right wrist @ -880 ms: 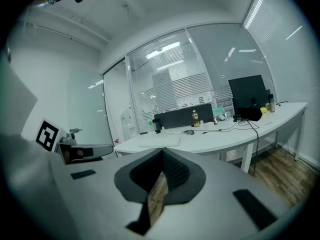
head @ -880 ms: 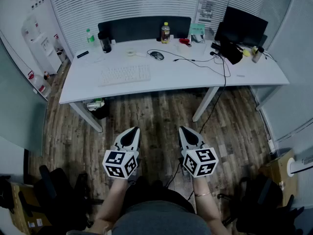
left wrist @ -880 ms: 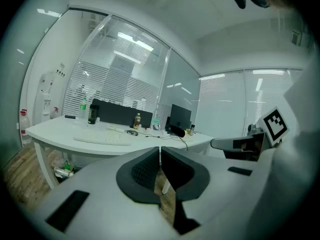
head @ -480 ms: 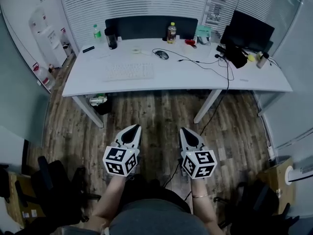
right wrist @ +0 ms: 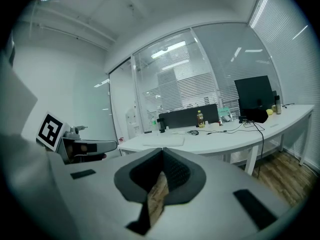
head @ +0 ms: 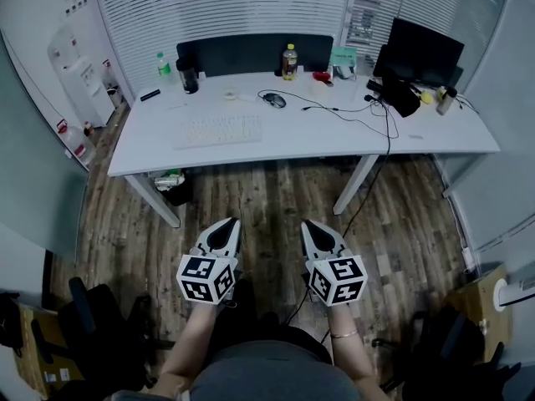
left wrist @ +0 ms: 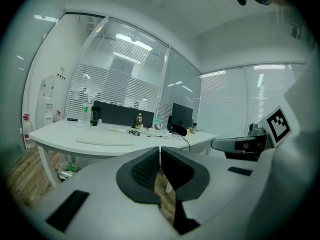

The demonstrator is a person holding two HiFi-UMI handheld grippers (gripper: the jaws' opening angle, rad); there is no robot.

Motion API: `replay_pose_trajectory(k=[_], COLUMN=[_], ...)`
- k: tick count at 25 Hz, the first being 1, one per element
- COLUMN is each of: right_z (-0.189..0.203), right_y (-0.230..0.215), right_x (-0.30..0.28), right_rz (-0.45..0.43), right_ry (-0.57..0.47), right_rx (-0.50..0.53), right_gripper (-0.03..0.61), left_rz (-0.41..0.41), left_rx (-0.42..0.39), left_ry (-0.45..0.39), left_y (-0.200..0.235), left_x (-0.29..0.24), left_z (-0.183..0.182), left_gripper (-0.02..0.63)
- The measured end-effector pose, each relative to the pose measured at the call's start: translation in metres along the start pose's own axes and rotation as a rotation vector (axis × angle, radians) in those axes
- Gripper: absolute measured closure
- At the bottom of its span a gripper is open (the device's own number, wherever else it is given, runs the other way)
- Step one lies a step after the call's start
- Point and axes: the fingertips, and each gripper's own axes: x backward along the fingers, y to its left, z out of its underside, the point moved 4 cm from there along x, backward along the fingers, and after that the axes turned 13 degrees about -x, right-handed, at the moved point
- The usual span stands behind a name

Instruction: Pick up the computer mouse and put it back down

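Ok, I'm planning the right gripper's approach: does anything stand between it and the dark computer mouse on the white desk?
Nothing visible does. Only wooden floor and bare white desk top lie between the right gripper and the dark computer mouse. The white keyboard lies left of that line; the black cable trails right.

We see a white desk (head: 292,136), a black mouse (head: 270,99) and a brown plank-patterned floor (head: 267,199). Our left gripper (head: 231,221) and right gripper (head: 307,223) bear black-and-white square markers.
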Motion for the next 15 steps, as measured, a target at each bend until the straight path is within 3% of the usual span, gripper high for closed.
replay_pose_trajectory(k=[6, 15], right_z=[-0.010, -0.026], right_y=[-0.006, -0.027], right_x=[-0.023, -0.105], right_rz=[-0.009, -0.022], right_ry=[-0.006, 0.028], right_rx=[-0.007, -0.028], right_gripper=[0.575, 0.481], left_rz=[0.005, 0.010], left_rx=[-0.002, 0.029], left_ry=[0.007, 0.015], left_y=[0.016, 0.078], left_x=[-0.021, -0.086], left_z=[-0.002, 0.001], left_gripper=[0.584, 0.584])
